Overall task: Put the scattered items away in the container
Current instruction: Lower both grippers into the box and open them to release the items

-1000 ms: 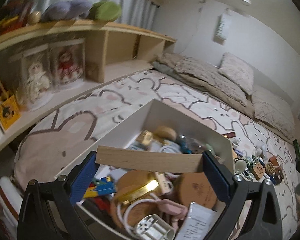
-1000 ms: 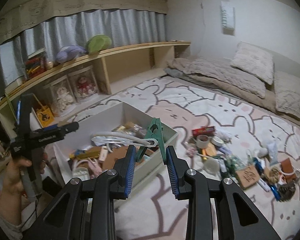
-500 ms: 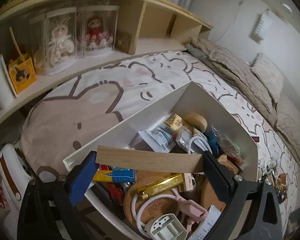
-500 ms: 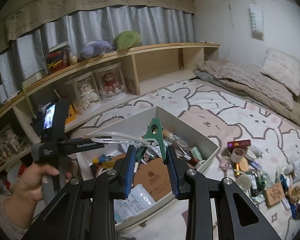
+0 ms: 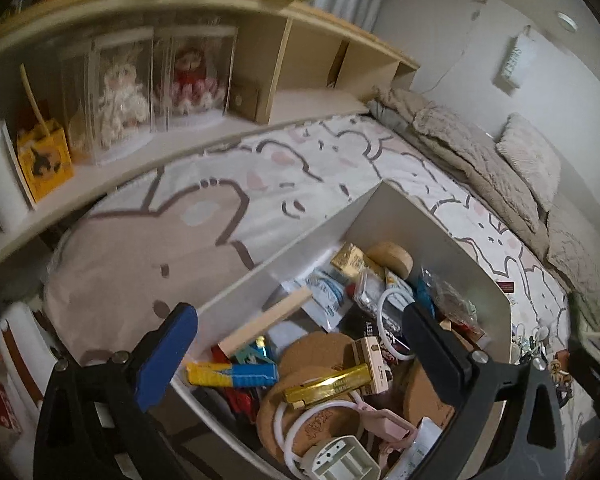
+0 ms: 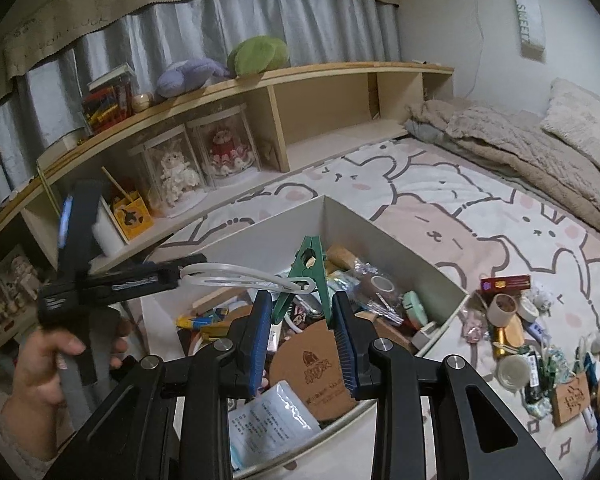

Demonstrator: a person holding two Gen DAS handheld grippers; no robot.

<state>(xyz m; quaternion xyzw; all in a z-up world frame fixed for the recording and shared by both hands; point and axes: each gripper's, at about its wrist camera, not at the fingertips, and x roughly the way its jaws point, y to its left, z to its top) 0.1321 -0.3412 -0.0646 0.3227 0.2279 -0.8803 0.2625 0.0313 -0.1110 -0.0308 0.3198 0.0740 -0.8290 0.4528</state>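
wooden block [image 5: 266, 322] lies in the container [image 5: 428, 216]; scattered items [image 6: 532, 344] to its right.

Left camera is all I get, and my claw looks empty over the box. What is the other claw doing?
Observer: The right claw is shut on a green clip, held just above the box.
Child: Is anything stuck to the clip?
Observer: Yes, a clear plastic loop hangs from it and reaches toward your left claw.
Child: Is there much left to tidy?
Observer: Plenty. A gold tube, a wooden tag and more small things lie on the rug beside the box.
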